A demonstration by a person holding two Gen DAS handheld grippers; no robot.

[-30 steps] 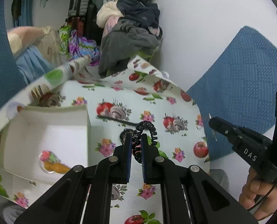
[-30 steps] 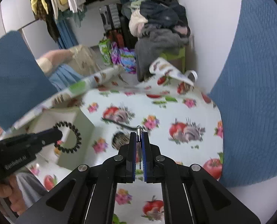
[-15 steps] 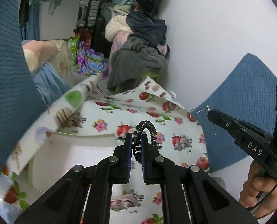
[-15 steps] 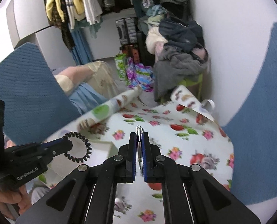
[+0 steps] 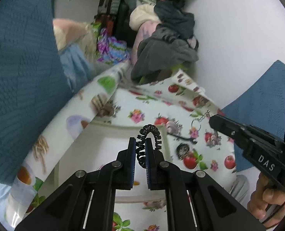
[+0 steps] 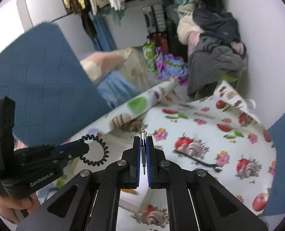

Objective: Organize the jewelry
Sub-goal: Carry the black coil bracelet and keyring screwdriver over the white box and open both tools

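Note:
My left gripper [image 5: 140, 144] is shut on a black spiral hair tie [image 5: 150, 132] and holds it above a white open box [image 5: 111, 146]. It also shows in the right wrist view [image 6: 84, 149] with the hair tie [image 6: 96, 152] hanging off its tip. My right gripper [image 6: 142, 144] is shut on a thin silver earring [image 6: 143, 154]. In the left wrist view it [image 5: 212, 118] carries the earring's hoop [image 5: 196, 124], to the right of the box. A black hair clip [image 5: 182, 151] and a dark thin pin [image 5: 181, 137] lie on the fruit-print cloth [image 5: 215, 154].
The cloth [image 6: 219, 134] covers the work surface; its left edge is rolled up [image 6: 142, 102]. Blue quilted cushions stand at left [image 5: 19, 77] and right [image 5: 261, 96]. A pile of clothes [image 6: 213, 46] sits behind the surface against the white wall.
Both grippers have lifted and tilted, so the views show more of the room. The left gripper with the hair tie is now over the white box. Both stay shut.

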